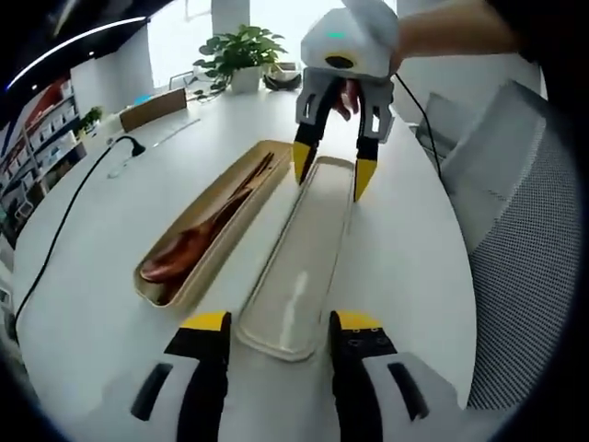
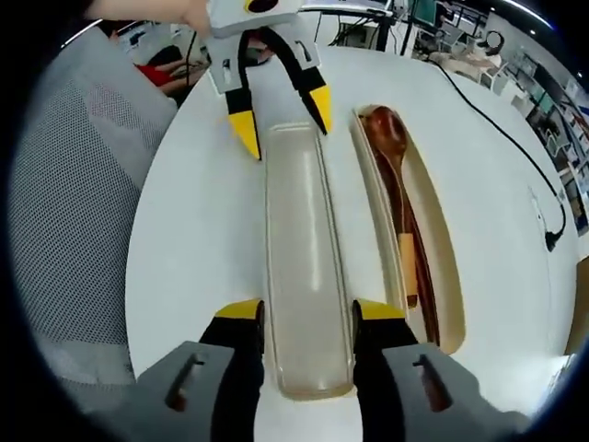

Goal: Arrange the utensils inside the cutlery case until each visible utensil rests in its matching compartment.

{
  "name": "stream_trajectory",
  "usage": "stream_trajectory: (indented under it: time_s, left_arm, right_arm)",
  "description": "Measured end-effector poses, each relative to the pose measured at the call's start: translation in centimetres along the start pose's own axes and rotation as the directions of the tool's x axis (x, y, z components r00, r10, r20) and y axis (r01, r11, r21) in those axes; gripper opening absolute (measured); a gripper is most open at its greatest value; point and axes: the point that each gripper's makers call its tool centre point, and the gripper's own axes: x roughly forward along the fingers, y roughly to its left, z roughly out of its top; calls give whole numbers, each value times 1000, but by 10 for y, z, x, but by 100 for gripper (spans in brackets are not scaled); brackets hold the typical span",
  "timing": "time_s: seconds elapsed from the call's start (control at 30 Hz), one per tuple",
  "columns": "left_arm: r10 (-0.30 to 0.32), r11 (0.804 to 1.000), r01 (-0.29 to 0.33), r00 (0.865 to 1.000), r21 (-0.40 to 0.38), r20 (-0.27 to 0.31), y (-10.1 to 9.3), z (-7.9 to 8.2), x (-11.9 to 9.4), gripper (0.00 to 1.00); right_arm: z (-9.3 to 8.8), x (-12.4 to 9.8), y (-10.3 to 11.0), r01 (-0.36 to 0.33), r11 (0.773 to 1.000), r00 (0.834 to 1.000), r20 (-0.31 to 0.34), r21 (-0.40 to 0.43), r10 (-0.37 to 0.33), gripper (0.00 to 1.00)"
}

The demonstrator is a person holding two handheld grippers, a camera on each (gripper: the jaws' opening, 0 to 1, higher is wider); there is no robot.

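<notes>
1. Case point(image 1: 216, 235): tan tray, centre-left of the left gripper view, right of centre in the right gripper view point(image 2: 442, 276). It lies on the white table point(image 1: 101, 276).
2. Spoon point(image 1: 189, 247) lies inside the case, bowl toward the lower left of the left gripper view; a second dark stick-like utensil point(image 1: 248, 180) lies alongside. Both look seated, so the sorting appears done.
3. Lid point(image 1: 299, 267): pale, long, just beside the case, hollow side up.
4. Left gripper point(image 1: 279, 331): released, jaws spread either side of the lid's near end. It comes in at the top of the right gripper view point(image 2: 283, 115).
5. Right gripper point(image 2: 308, 318): released, jaws straddling the lid's opposite end. It comes in at the top of the left gripper view point(image 1: 331, 170).
6. Judgement: one gripper at each end suggests a two-ended pinch, to lift the long lid level.
7. Cable point(image 1: 69, 221) runs along the left edge, well apart from the case.
</notes>
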Motion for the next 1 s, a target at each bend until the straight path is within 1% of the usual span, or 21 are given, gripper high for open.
stream_trajectory:
  time_s: [0.07, 0.1, 0.13, 0.17, 0.2, 0.23, 0.27, 0.3, 0.37, 0.4, 0.47, 0.53, 0.6, 0.67, 0.7, 0.77, 0.8, 0.83, 0.87, 0.97, 1.0]
  left_arm:
    - [9, 999, -10, 1000, 37, 27, -3, 4, -7, 50]
    - [17, 999, -18, 1000, 44, 24, -3, 3, -10, 52]
    - [33, 997, -34, 999, 73, 21, -1, 2, -13, 54]
    - [24, 996, -26, 999, 82, 27, -3, 1, -15, 58]
    - [1, 997, -5, 999, 72, 49, -8, 1, -15, 62]
    - [-10, 997, 7, 999, 72, 48, -11, 0, -16, 68]
    - [-13, 996, 10, 999, 84, 29, -12, -3, -17, 69]
    - [-12, 996, 10, 1000, 91, 22, -13, -4, -17, 68]
    - [-10, 987, 8, 1000, 162, 14, -15, -3, -19, 66]
    - [-17, 985, 14, 1000, 171, 16, -18, -2, -19, 67]
    - [-39, 981, 39, 999, 191, -5, -26, -3, -20, 70]
    - [-49, 968, 49, 999, 245, -6, -30, -3, -19, 69]
    - [-42, 955, 47, 999, 292, -22, -32, -4, -18, 67]
    - [-50, 941, 56, 998, 333, -26, -37, -4, -18, 62]
    - [-30, 915, 41, 999, 402, -33, -34, -2, -18, 56]
    - [3, 876, 11, 1000, 482, -28, -32, 0, -18, 50]
    - [4, 871, 25, 998, 491, -57, -32, -5, -18, 49]
    - [-13, 891, 30, 999, 454, -40, -35, -2, -15, 48]
    - [-17, 904, 42, 998, 426, -62, -36, -4, -14, 46]
    - [-13, 896, 34, 999, 443, -49, -32, 0, -13, 45]
    - [-20, 898, 42, 998, 437, -54, -33, 0, -13, 44]
  right_arm:
    - [0, 0, 1, 3, 1000, 1000, 1, 0, -3, 35]
    - [0, 0, 2, 5, 1000, 1000, 0, -1, -5, 35]
    - [0, 0, 3, 4, 1000, 1000, -1, 4, -4, 35]
    - [0, 0, 5, -4, 1000, 1000, 5, -6, 4, 35]
    - [0, 0, 7, -11, 1000, 1000, 16, -15, 11, 35]
    - [0, -1, 9, -17, 1000, 999, 28, -25, 18, 35]
    - [-1, -1, 9, -20, 1000, 999, 25, -18, 20, 34]
    - [0, -2, 12, -34, 999, 999, 24, 11, 34, 34]
    - [1, -3, 21, -81, 994, 997, 24, 76, 80, 34]
    - [1, -3, 23, -90, 992, 996, 26, 87, 89, 34]
    - [1, -4, 28, -112, 987, 993, 30, 112, 110, 34]
    - [1, -6, 37, -157, 971, 987, 50, 178, 150, 34]
    - [4, -8, 42, -189, 957, 981, 80, 220, 176, 34]
    - [6, -10, 45, -222, 937, 974, 106, 269, 200, 34]
    - [7, -10, 46, -231, 933, 972, 116, 276, 206, 34]
    - [10, -13, 47, -251, 922, 966, 140, 295, 218, 34]
    - [12, -14, 50, -267, 913, 961, 151, 309, 230, 34]
    - [12, -14, 50, -268, 912, 961, 152, 312, 230, 34]
    - [12, -14, 49, -262, 914, 963, 150, 310, 225, 34]
    - [12, -13, 49, -262, 912, 963, 147, 314, 226, 34]
    - [12, -13, 49, -264, 912, 963, 147, 315, 228, 34]
